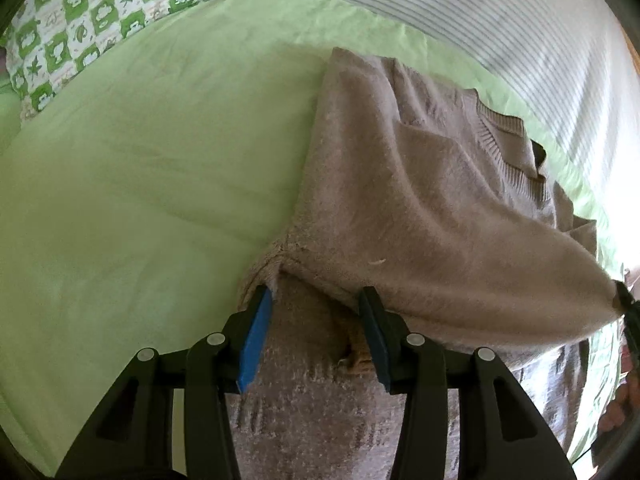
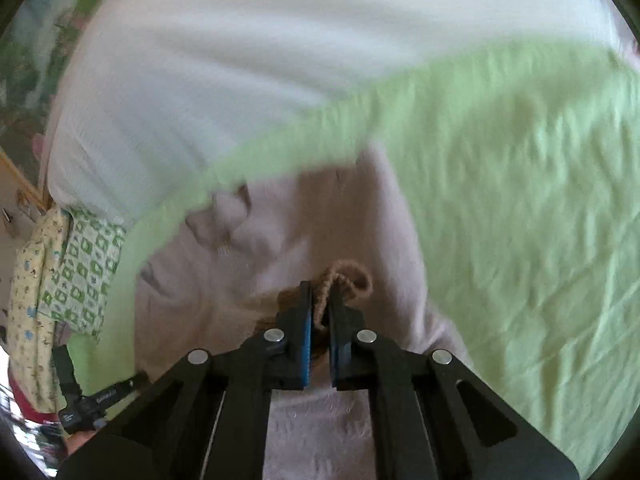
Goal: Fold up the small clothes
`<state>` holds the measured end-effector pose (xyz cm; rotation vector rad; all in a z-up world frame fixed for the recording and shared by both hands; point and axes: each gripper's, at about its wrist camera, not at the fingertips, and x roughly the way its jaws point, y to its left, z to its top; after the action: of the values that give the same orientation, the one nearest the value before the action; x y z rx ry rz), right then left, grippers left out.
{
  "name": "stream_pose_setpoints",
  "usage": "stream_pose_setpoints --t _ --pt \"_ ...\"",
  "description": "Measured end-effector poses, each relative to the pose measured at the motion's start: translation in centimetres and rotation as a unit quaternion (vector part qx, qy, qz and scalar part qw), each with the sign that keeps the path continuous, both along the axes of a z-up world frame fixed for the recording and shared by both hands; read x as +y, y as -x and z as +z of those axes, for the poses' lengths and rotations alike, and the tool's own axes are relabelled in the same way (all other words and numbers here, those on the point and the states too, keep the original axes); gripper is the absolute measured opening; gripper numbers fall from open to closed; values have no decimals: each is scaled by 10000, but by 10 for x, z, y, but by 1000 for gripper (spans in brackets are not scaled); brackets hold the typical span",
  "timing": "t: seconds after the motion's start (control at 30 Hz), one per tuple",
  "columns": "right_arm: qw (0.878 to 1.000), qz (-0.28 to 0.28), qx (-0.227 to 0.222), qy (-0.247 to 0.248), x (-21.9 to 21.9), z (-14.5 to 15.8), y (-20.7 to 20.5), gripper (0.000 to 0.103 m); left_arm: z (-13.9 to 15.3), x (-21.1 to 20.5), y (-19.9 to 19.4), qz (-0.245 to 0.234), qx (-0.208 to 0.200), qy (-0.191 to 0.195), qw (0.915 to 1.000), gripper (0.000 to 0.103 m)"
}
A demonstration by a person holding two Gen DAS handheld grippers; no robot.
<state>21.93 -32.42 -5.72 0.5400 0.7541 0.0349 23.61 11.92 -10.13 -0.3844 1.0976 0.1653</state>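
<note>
A beige knitted sweater [image 1: 400, 208] lies on the green bed sheet [image 1: 160, 160], with its ribbed neckline toward the far right. My left gripper [image 1: 315, 294] stands open just above the sweater's near part. Fabric lies between and under its blue pads, which do not press on it. My right gripper [image 2: 320, 290] is shut on a rolled knit edge of the sweater [image 2: 320, 220]. In the left wrist view that pinched part is pulled up into a raised fold toward the right gripper [image 1: 626, 304] at the right edge.
A green-and-white patterned pillow [image 1: 80, 20] lies at the far left of the bed. A white striped cover [image 1: 520, 32] runs along the far side. Green sheet [image 2: 520, 200] stretches to the right of the sweater. A hand [image 1: 616, 412] shows at the lower right edge.
</note>
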Motion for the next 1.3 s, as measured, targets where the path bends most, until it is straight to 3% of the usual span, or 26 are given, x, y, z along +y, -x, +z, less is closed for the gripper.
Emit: stream_pose_setpoints --t 0.07,0.17,0.2,0.23,0.33,0.37,0.43,0.5,0.57,0.63,0.7,0.73,0.77,0.83,1.03,1.3 --pt "9996 -36 220 156 -2 -10 -7 7 -1 -1 0 23 8 -23 10000 47" --pt "9903 -47 1323 426 -4 -49 -23 8 -1 -4 -1 39 34 -76 10000 48" --pt "9888 -117 1433 407 -6 -53 -20 8 -1 -4 -1 33 49 -87 9999 48" --pt "9903 -213 1322 371 -6 -48 -15 12 -1 -5 -1 24 66 -97 9999 48" --pt "9921 -452 735 906 11 -15 3 17 0 -6 0 8 92 -104 9999 47" --pt "9947 -309 429 883 17 -6 5 18 -1 -5 1 14 104 -100 9999 47" --pt "9982 219 235 510 28 -4 -3 19 -2 -6 3 12 119 -137 9998 47" --pt "9944 621 851 -14 31 -30 -24 19 -4 -9 3 -48 149 -233 9996 47" --pt "9882 201 1510 168 17 -59 -33 13 -5 -12 2 -179 173 -373 9990 47" --pt "9887 -210 1453 -319 -6 -62 -20 9 -2 -14 3 -280 182 -450 9984 47" --pt "9904 -422 1306 -189 -11 -48 -4 15 4 -13 9 -343 124 -402 9985 46" --pt "9914 -496 1206 104 -10 -36 7 26 7 -12 13 -360 103 -367 9986 46" --pt "9930 -450 1083 121 -11 -28 16 43 11 -11 19 -376 75 -316 9988 47" --pt "9954 -341 889 -66 -14 -19 39 53 19 -8 34 -373 5 -227 9990 55" --pt "9964 -117 822 -150 -9 -6 99 53 36 -7 98 -553 -47 -86 9984 62" --pt "9946 -85 1016 -178 7 -14 160 53 32 -7 183 -871 205 58 9960 66"
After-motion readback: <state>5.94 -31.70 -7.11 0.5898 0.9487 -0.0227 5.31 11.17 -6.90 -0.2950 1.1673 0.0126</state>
